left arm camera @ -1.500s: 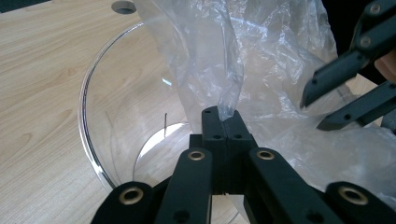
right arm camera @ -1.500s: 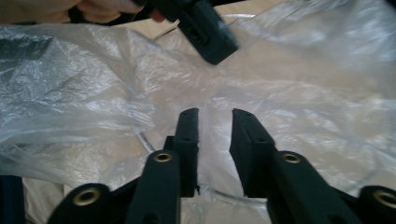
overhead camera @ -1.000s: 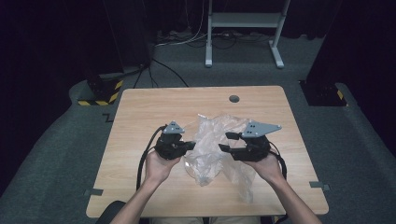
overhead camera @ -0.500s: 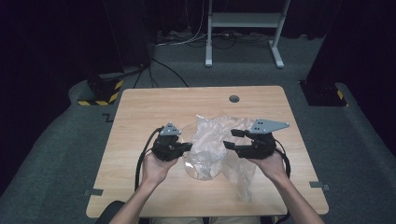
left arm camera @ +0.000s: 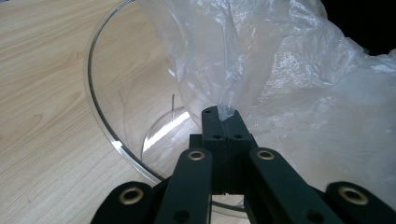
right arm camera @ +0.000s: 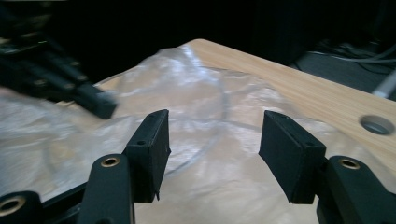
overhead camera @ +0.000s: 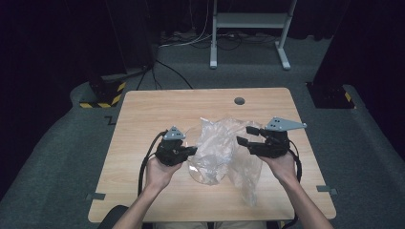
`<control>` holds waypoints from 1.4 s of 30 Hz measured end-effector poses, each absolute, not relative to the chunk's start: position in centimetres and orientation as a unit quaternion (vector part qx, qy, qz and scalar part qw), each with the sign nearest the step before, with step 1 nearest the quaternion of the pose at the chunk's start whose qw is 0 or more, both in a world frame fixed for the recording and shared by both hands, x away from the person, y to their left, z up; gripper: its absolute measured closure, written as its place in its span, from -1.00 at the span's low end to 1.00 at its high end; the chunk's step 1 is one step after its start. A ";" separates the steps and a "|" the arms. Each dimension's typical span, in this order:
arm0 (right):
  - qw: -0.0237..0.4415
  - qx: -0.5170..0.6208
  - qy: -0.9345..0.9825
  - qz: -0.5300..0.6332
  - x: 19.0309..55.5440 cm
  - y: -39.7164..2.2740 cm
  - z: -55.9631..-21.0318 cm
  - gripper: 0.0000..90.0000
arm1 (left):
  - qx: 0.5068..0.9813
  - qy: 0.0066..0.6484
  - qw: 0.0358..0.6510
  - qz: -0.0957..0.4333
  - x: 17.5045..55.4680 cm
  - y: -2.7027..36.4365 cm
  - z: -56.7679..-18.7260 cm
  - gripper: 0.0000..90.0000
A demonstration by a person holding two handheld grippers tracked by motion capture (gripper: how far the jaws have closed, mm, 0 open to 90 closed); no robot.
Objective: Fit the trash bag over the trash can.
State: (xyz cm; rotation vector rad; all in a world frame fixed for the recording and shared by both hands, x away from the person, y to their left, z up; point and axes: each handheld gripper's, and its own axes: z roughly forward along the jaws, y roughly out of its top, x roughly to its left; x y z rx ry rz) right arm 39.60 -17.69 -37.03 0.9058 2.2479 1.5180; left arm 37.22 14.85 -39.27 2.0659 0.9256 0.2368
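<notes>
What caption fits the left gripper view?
Left gripper pinching a clear plastic bag over a clear round container on a wooden table.

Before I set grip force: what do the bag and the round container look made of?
Bag: thin clear plastic film, crinkled and glossy, bunched where the left gripper pinches it. Container: rigid transparent plastic or perhaps glass; smooth rim, wood grain shows through.

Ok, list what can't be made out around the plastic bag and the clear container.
- High view: the clear container mostly sits under the plastic bag; its contents cannot be told.
- Left gripper view: the container's base is cut off behind the left hand-held gripper.
- Right gripper view: the left hand-held gripper is blurred and dark.
</notes>
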 end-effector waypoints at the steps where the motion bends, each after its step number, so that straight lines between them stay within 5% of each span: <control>1: 0.144 0.323 0.776 0.522 39.8 -17.7 -37.2 -0.07 | 0.824 0.368 0.420 0.094 37.2 14.8 -39.3 1.00; 12: 0.081 0.388 0.756 0.520 41.9 -17.0 -39.2 -0.05 | 0.830 0.351 0.424 0.091 36.9 14.4 -39.3 0.99; 19: 0.060 0.368 0.767 0.522 41.9 -16.0 -39.6 0.47 | 0.834 0.342 0.425 0.085 36.8 14.0 -39.6 0.98; 26: 0.099 0.345 0.783 0.509 41.2 -15.3 -39.0 0.97 | 0.835 0.335 0.428 0.083 36.8 13.8 -39.7 0.90; 38: 0.144 0.290 0.808 0.492 39.9 -13.3 -38.1 1.00 | 0.829 0.320 0.449 0.089 36.5 13.8 -39.4 0.62; 42: 0.139 0.266 0.829 0.472 39.6 -12.0 -38.4 1.00 | 0.821 0.320 0.461 0.102 36.4 13.8 -39.2 0.36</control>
